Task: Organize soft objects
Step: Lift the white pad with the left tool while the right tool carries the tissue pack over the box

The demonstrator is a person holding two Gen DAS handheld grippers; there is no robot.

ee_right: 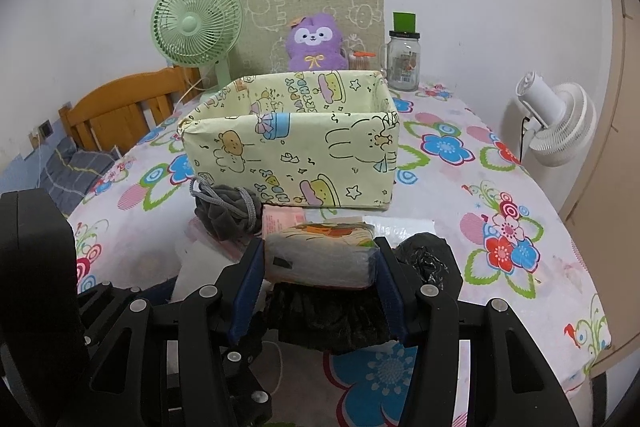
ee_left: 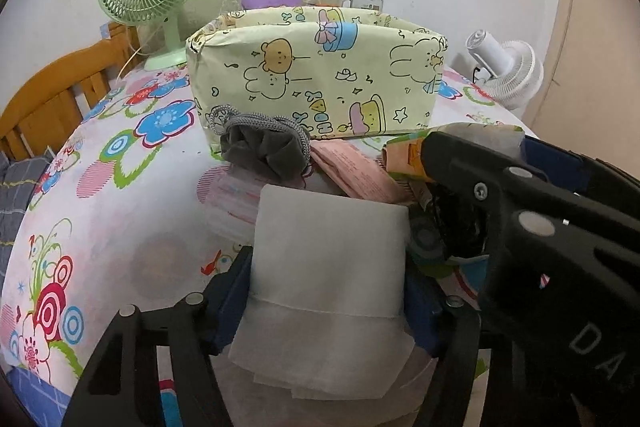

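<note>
We hold a white folded cloth [ee_left: 328, 267] between the blue pads of our left gripper [ee_left: 326, 291]; the jaws are clamped on its sides, and its long axis runs toward twelve o'clock. Our right gripper [ee_right: 320, 267] is clenched on a plastic-wrapped tissue pack [ee_right: 322, 255], lying crosswise above a black bag [ee_right: 424, 259]. At twelve o'clock stands the yellow cartoon box [ee_right: 292, 155], open-topped, with nothing visible inside. A grey drawstring pouch [ee_left: 260, 147] and pink packet [ee_left: 356, 171] lie just before it.
</note>
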